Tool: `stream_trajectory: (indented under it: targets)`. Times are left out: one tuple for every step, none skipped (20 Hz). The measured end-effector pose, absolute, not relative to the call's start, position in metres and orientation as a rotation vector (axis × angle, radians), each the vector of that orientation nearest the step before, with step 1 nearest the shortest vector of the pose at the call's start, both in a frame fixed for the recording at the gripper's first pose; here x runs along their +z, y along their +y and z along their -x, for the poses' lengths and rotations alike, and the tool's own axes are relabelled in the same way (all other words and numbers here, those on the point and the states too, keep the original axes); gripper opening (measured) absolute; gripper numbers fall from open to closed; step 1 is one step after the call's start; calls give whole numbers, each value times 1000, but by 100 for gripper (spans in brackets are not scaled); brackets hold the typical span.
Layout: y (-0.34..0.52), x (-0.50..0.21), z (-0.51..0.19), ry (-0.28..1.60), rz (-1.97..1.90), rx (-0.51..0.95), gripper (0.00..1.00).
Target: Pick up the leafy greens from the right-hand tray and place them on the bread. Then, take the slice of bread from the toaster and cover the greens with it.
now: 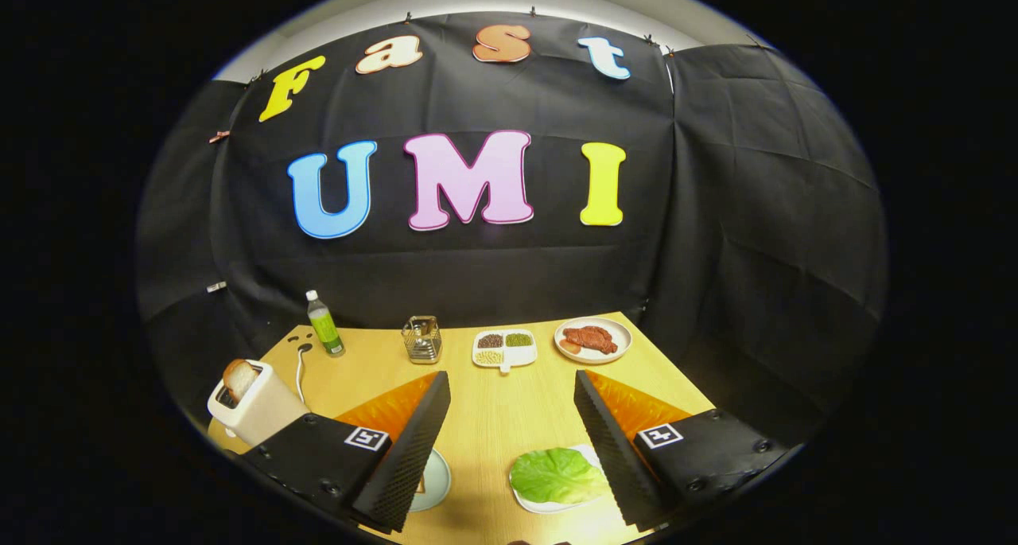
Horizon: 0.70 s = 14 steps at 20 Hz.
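Green lettuce [557, 475] lies on a white tray [531, 504] on the wooden desk [493, 418], just inside the right one of the fingers [612, 441]. The gripper [509, 437] is spread wide, holding nothing. A bread slice [239, 379] stands in the toaster [258, 410] beyond the left finger; a plate [434, 481] peeks beside it.

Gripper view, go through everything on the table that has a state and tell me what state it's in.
tongs: open, holding nothing
leafy greens: lying on their tray, untouched
bread slice: standing up out of the toaster
green bottle: upright, capped
divided dish: filled with beans
meat plate: loaded
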<state>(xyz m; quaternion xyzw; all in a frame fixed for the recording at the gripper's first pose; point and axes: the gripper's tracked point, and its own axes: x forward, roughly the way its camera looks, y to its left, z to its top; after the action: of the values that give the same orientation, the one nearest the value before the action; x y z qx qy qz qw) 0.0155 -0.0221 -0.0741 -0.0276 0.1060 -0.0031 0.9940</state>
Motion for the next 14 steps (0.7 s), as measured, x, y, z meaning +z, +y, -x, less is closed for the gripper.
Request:
stream_trajectory:
  targets:
    - [-25, -82, -17, 234, 59, -3, 97]
    - [-26, -90, -19, 257, 67, 4, 97]
    - [-27, -100, -20, 283, 79, 9, 97]
    - [-30, -112, -21, 316, 96, 14, 97]
    - [-31, -123, -22, 345, 112, 23, 97]
    - [-33, -133, -22, 373, 128, 33, 98]
    - [-35, -144, -23, 402, 139, 43, 98]
    - [-37, -154, -24, 431, 145, 57, 97]
    - [-37, -166, -25, 465, 146, 77, 97]
    - [-39, -177, -25, 496, 153, 90, 97]
    - [-43, -188, -27, 524, 165, 96, 97]
    - [-48, -198, -27, 553, 173, 103, 98]
    - [-53, -210, -26, 585, 179, 109, 98]
    - [-59, -223, -27, 620, 183, 112, 98]
